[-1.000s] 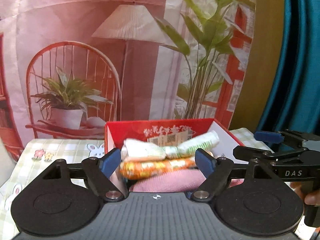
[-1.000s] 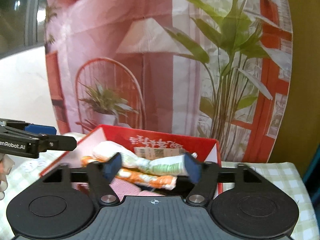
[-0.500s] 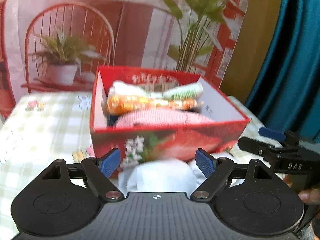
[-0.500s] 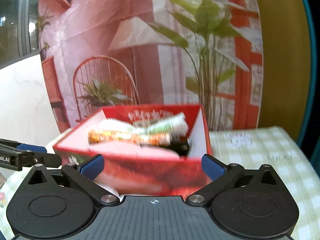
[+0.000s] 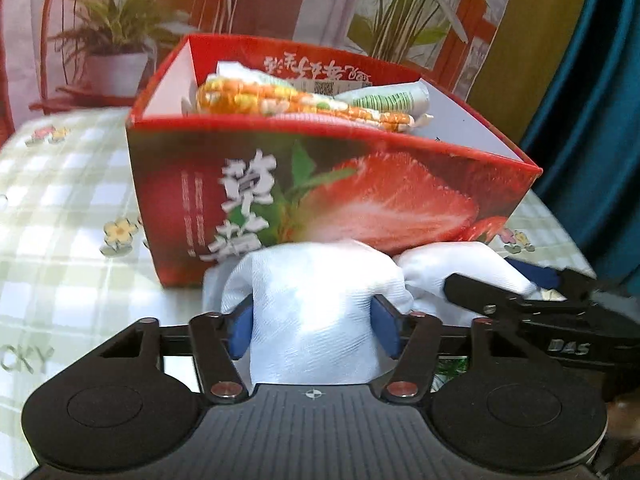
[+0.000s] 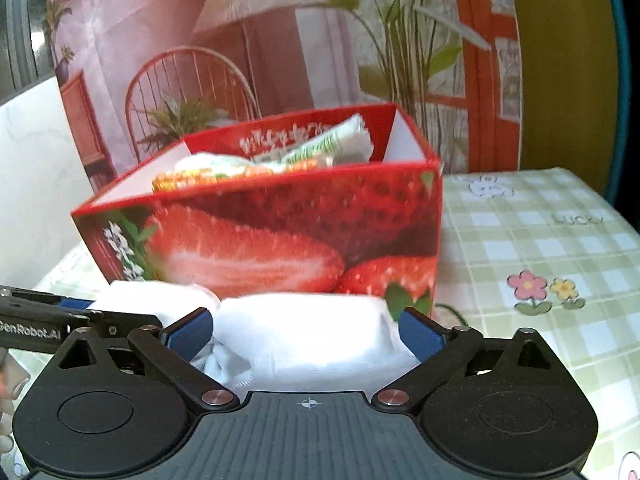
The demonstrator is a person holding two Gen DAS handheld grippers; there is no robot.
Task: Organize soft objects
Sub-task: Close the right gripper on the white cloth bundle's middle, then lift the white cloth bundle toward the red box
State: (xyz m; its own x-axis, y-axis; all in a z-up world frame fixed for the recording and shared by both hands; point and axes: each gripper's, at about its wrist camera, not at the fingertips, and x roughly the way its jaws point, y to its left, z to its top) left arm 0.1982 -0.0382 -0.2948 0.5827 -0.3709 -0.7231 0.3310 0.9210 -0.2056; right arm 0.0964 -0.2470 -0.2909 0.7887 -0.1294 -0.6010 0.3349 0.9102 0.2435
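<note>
Left gripper (image 5: 314, 330) has just been closing, blue pads pinching the crumpled white cloth (image 5: 316, 312) at six o'clock of the red strawberry-printed cardboard box (image 5: 360, 200); right gripper (image 6: 308, 330) gapes wide, straddling the cloth.

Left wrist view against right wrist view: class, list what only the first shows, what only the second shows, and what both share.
Only the left wrist view: large white characters on the box front, a teal curtain, and the right tool reaching in. Only the right wrist view: the word LUCKY on the cloth and a pale wall. Both: the red strawberry box, wrapped packets inside it, white cloth between the pads, and a checked tablecloth.
</note>
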